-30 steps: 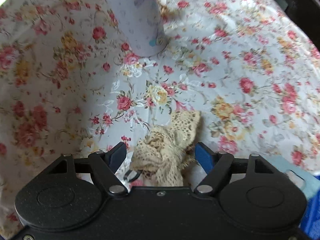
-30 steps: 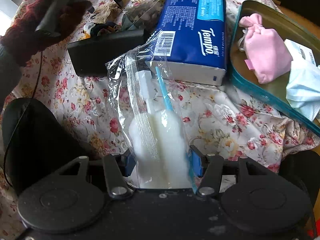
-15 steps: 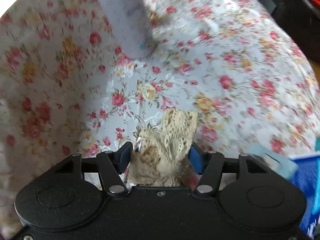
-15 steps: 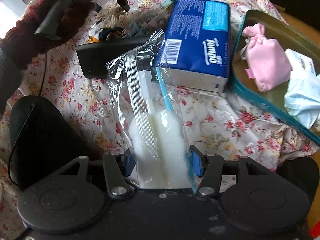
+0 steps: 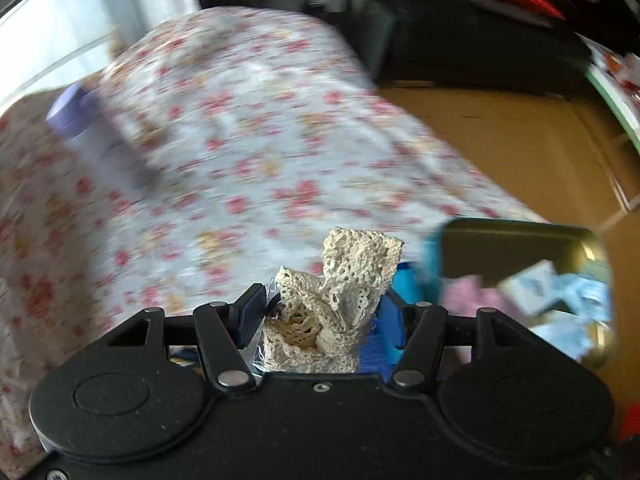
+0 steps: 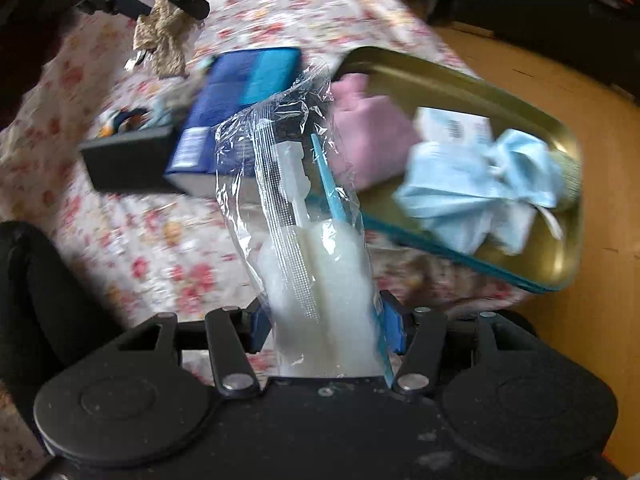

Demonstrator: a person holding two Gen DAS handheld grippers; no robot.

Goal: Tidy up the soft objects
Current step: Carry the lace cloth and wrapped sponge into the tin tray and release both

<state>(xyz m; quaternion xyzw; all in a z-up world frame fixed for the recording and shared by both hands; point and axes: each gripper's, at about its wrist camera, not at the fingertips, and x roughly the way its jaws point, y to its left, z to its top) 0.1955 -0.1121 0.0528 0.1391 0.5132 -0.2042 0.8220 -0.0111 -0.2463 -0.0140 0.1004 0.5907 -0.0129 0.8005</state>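
Floral cloth point(image 5: 248, 152) blurs below my left gripper point(image 5: 320, 312), clamped on a lace bow point(image 5: 336, 300) that stands up along the fingers, off the table. Right view: my right gripper point(image 6: 324, 326) pinches a bagged sponge brush point(image 6: 308, 216), handle pointing away toward the tin tray point(image 6: 460, 88).

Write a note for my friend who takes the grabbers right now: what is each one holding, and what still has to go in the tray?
Left gripper: shut on the cream lace bundle, lifted off the floral cloth.
Right gripper: shut on the clear bag of white sponge brushes, held near the tray.
Gold tray: already holds a pink pouch and a light blue mask.
On the cloth, not in the tray: blue tissue pack, black case.
Left to do, probably: put both held items in the tray, then the tissue pack.
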